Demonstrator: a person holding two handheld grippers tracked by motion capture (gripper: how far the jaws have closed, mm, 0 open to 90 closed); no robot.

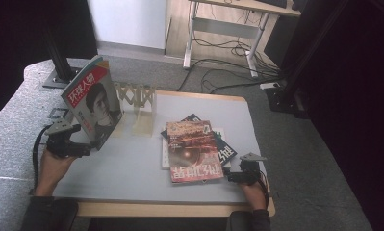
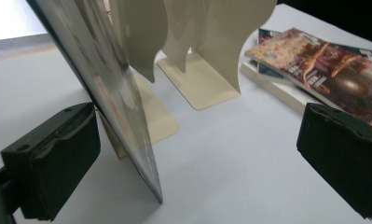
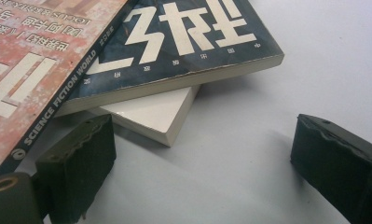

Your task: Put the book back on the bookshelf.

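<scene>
Down at the near right corner of the surface [image 1: 132,173], the right claw [image 1: 234,177] rests low with its jaws spread and nothing between them, just beside the near edge of a stack of magazines [image 1: 194,149]. The red-covered one on top lies over a dark one, which lies on a pale book. Toward the near left edge, the left claw [image 1: 81,147] is also spread wide, its jaws standing either side of the lower edge of a portrait magazine [image 1: 93,103] without pressing on it. That magazine stands tilted near the left edge, its bottom edge on the surface, leaning back against a cream bookend rack [image 1: 139,103] at the far left part of the surface.
</scene>
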